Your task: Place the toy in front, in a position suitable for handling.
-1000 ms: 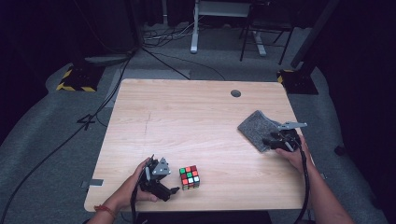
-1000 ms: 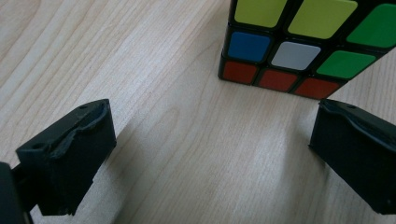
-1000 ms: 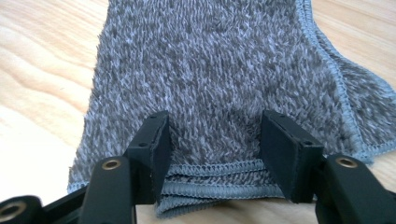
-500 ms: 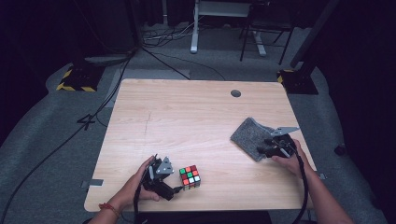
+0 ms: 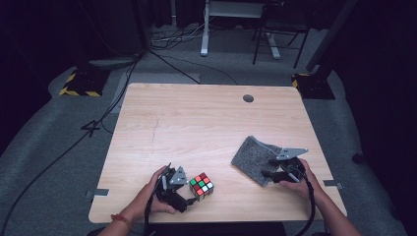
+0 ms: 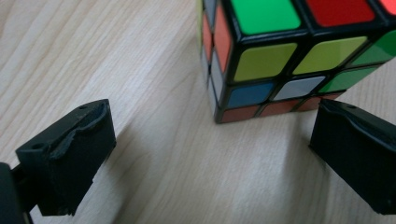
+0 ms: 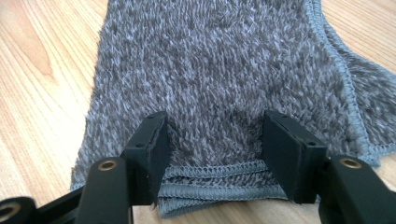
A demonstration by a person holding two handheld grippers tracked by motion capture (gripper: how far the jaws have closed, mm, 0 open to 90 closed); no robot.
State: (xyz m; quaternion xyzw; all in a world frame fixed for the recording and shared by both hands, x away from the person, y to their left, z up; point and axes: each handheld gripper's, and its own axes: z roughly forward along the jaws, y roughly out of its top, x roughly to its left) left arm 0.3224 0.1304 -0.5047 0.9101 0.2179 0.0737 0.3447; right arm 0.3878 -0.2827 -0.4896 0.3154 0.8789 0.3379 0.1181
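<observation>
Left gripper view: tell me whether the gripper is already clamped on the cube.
No: the left gripper stands open, with the cube ahead of its jaws, untouched.

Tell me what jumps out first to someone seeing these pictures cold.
The colourful puzzle cube near the table's front edge stands out, just ahead of the open left gripper. To the right lies a folded grey fuzzy cloth, its near hem between the right gripper's parted jaws. Beyond the table, dark floor and trailing cables.
</observation>
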